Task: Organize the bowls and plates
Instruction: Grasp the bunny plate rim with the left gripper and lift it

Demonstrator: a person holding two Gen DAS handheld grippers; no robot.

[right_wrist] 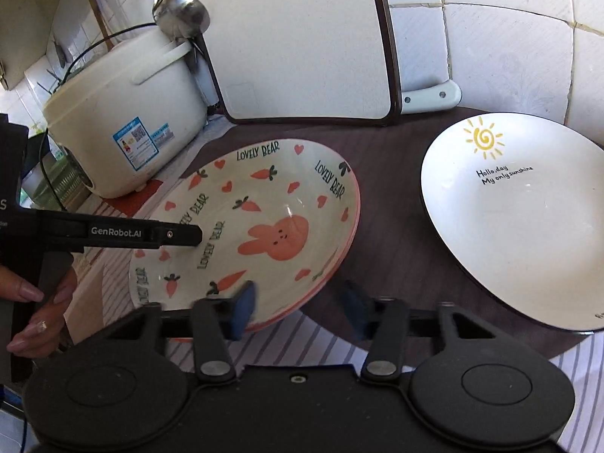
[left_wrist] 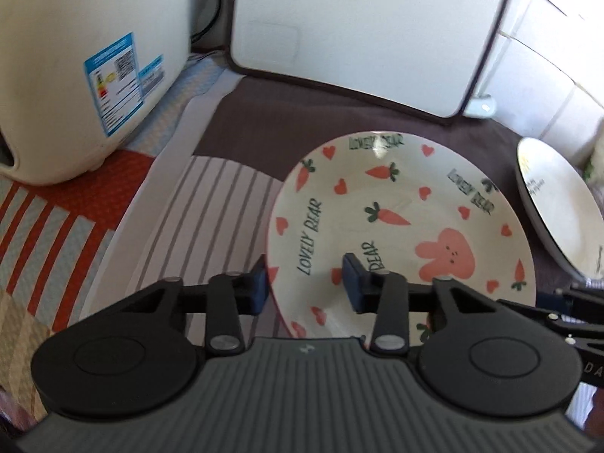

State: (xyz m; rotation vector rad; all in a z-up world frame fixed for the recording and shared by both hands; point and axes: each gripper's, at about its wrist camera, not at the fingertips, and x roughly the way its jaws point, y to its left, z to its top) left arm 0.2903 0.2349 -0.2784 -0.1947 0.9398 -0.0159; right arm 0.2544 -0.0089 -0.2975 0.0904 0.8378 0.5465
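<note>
On the dark tabletop [right_wrist: 385,226], partly over a striped cloth [right_wrist: 321,343], lies the bunny plate [left_wrist: 377,204] [right_wrist: 264,204] — a deep dish painted with a pink rabbit, carrots and hearts.

The left gripper [left_wrist: 307,283] straddles the plate's near-left rim: one blue pad lies against the outer edge and the other rests over the inner slope. Whether the pads press on the rim cannot be told. Seen from the right wrist, the left gripper [right_wrist: 196,236] reaches in from the left over the plate's bowl, with a hand [right_wrist: 41,302] on its handle.

The right gripper [right_wrist: 298,311] brackets the near rim with its jaws apart. The left finger lies over the plate's edge, and the right finger stands outside, clear of it, above bare table.

To the right, well apart, sits the sun plate [right_wrist: 521,226] [left_wrist: 547,196], white with a dark rim.

Behind stand a rice cooker [right_wrist: 124,113] [left_wrist: 75,75] bearing a blue label, unreadable, a white cutting board [right_wrist: 302,37] and a hanging ladle [right_wrist: 181,11].

Legible text — "LOVELY BEAR" repeated on the bunny plate; "Hollo,day My only sunshine" under a yellow sun on the sun plate; "GenRobot.AI" on the left gripper's finger.
</note>
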